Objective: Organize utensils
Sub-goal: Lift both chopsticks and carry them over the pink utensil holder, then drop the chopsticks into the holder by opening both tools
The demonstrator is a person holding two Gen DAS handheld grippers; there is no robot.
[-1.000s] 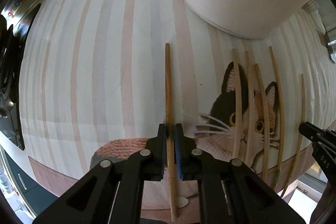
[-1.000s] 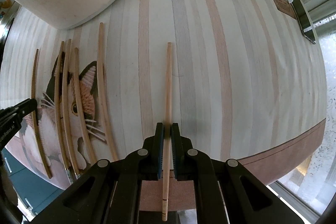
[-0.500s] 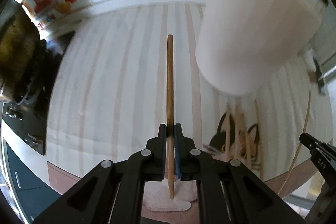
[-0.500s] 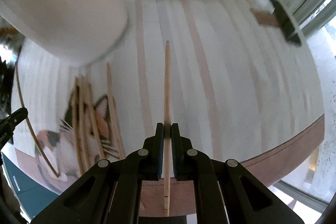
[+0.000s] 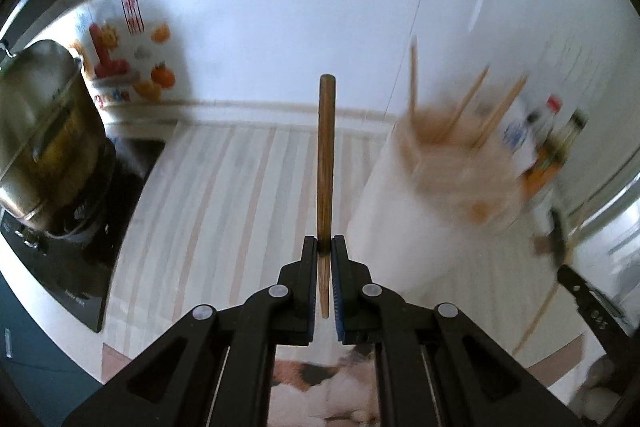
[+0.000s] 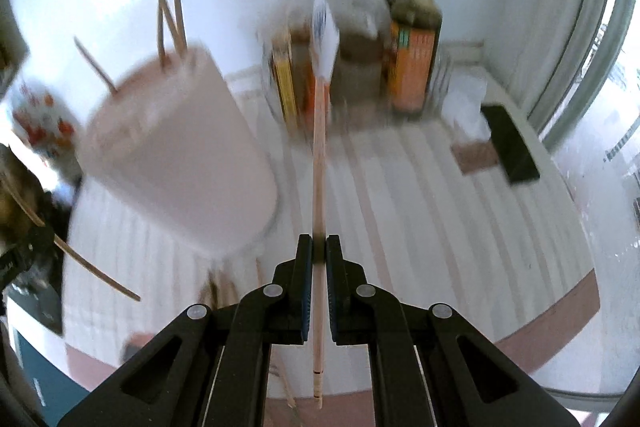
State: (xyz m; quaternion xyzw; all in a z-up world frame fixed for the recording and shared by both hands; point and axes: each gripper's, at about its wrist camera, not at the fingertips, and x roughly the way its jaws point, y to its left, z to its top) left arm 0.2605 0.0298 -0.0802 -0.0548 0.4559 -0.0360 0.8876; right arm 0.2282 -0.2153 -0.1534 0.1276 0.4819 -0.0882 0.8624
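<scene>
My left gripper (image 5: 324, 247) is shut on a dark wooden chopstick (image 5: 325, 155) that points forward, raised above the striped mat. My right gripper (image 6: 319, 247) is shut on a pale wooden chopstick (image 6: 319, 163), also raised. A tall white holder (image 5: 420, 203) with several chopsticks standing in it is to the right of the left gripper and, in the right wrist view (image 6: 176, 155), to the left of the right one. The right gripper (image 5: 576, 287) with its chopstick shows at the left view's right edge. More chopsticks (image 6: 224, 291) lie on the mat below the holder.
A metal pot (image 5: 44, 143) sits on a black stove (image 5: 72, 259) at the left. Sauce bottles (image 6: 414, 39) stand at the back against the wall. A black phone (image 6: 510, 147) lies at the right. The cat-print mat (image 5: 320, 387) is near the counter's front edge.
Both grippers have lifted and tilted up, each with its chopstick, from low over the mat to level with the white holder. The view is blurred by motion.
</scene>
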